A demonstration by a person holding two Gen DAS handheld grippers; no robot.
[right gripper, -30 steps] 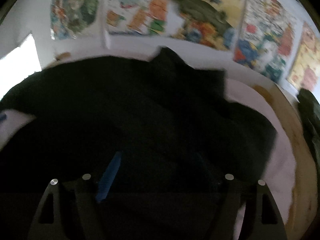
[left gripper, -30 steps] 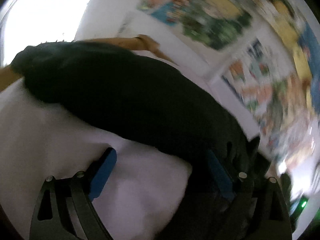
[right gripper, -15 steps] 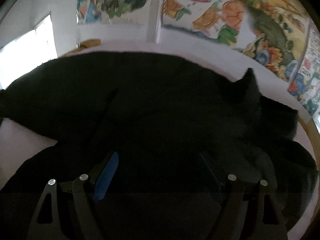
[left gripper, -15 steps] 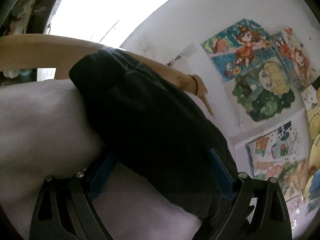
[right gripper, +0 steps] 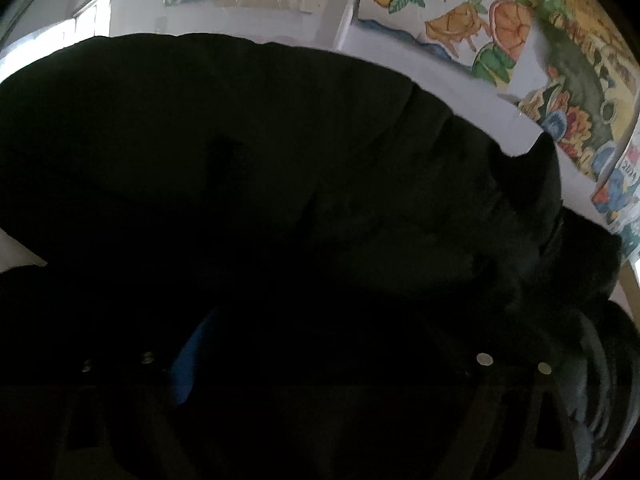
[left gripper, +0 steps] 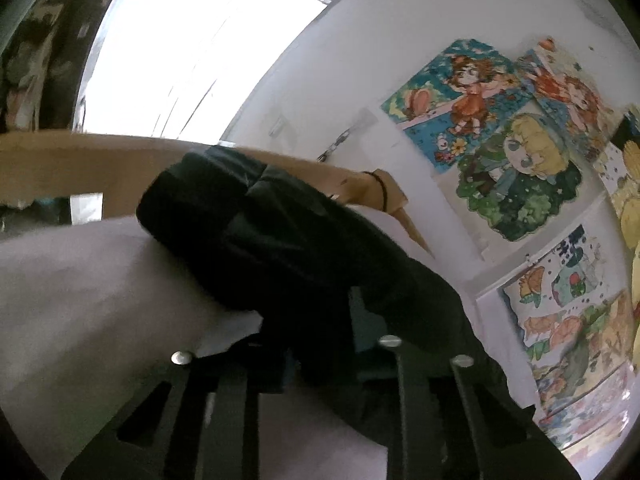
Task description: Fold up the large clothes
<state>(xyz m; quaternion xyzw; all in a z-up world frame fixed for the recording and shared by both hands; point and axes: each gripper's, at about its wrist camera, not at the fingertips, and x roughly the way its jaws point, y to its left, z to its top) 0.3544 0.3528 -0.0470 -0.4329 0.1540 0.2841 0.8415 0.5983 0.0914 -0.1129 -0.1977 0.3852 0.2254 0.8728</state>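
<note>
A large black padded garment (left gripper: pixel 280 240) lies on a white bed sheet (left gripper: pixel 80 300). In the left wrist view my left gripper (left gripper: pixel 316 356) is shut on the garment's near edge, and black cloth bunches between its fingers. In the right wrist view the same garment (right gripper: pixel 280 160) fills nearly the whole frame. My right gripper (right gripper: pixel 320 352) sits low over the cloth with its jaws wide apart; only the left blue pad (right gripper: pixel 188 360) shows in the dark, and the right finger is hidden.
A wooden bed frame (left gripper: pixel 80 164) runs behind the garment. A bright window (left gripper: pixel 192 52) is at the back left. Colourful drawings (left gripper: pixel 500 140) hang on the white wall, which also shows in the right wrist view (right gripper: pixel 460 20).
My left gripper has shut on the garment's edge; it was open half a second ago. My right gripper has moved lower and closer to the cloth, still open.
</note>
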